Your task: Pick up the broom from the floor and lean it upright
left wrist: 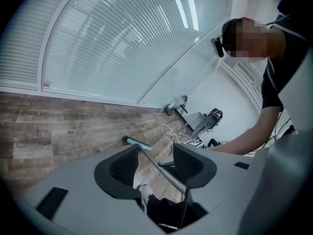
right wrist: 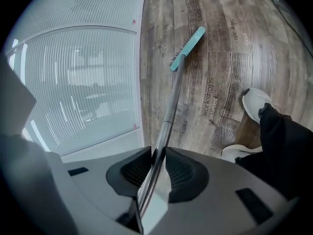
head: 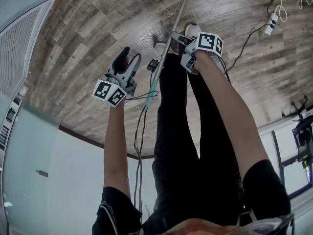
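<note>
The broom has a metal handle point(head: 177, 18) and a teal head point(right wrist: 188, 48) that rests on the wood floor. It slants up from the floor toward me. My right gripper point(right wrist: 157, 155) is shut on the handle, and both pads press against the metal. In the head view the right gripper point(head: 177, 38) sits on the handle above my shoes. My left gripper point(head: 131, 58) is off to the left of the handle, apart from it, with nothing between its open jaws. In the left gripper view the broom head point(left wrist: 138, 144) and handle point(left wrist: 164, 173) lie beyond the left gripper point(left wrist: 154, 153).
A glass wall with blinds point(right wrist: 73, 82) runs along the floor's edge near the broom head. A power strip with white cables point(head: 270, 23) lies on the floor to the right. My white shoes point(right wrist: 257, 104) stand close to the handle. Some equipment point(left wrist: 205, 119) stands by the far wall.
</note>
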`<state>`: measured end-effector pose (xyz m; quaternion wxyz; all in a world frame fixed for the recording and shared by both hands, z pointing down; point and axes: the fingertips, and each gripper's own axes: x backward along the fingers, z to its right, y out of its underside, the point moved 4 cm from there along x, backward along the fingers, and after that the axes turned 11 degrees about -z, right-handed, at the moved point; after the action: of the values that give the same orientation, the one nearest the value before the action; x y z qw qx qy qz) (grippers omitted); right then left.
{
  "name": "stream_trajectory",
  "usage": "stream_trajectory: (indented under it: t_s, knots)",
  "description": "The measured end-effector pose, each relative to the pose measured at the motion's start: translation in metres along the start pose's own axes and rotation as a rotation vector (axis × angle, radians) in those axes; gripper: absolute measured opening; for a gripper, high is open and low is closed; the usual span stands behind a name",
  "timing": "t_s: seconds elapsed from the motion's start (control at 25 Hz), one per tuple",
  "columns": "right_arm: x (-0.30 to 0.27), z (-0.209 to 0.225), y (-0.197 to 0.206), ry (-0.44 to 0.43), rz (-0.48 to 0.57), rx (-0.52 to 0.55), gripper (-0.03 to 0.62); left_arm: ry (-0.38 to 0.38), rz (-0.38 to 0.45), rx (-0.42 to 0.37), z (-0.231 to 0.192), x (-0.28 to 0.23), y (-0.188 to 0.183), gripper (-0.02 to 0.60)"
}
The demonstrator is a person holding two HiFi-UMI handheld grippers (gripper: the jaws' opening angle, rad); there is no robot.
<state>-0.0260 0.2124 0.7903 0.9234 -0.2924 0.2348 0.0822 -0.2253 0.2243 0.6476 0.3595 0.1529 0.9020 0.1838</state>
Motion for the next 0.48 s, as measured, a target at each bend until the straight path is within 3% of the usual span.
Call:
stream_trajectory:
  t_s: [0.2, 0.36, 0.48]
  knots:
    - [0.01, -0.012, -0.023, 0.02, 0.054, 0.025, 0.1, 0.07, 0.04, 0.005, 0.021, 0.0, -0.005, 0.225]
    - [0.021, -0.01, -0.047, 0.045, 0.166, 0.016, 0.097, 0.067, 0.08, 0.043, 0.041, 0.008, -0.01, 0.225]
    - [0.019, -0.019, -0.054, 0.006, 0.207, -0.006, 0.097, 0.054, 0.118, 0.041, 0.047, 0.017, -0.014, 0.225]
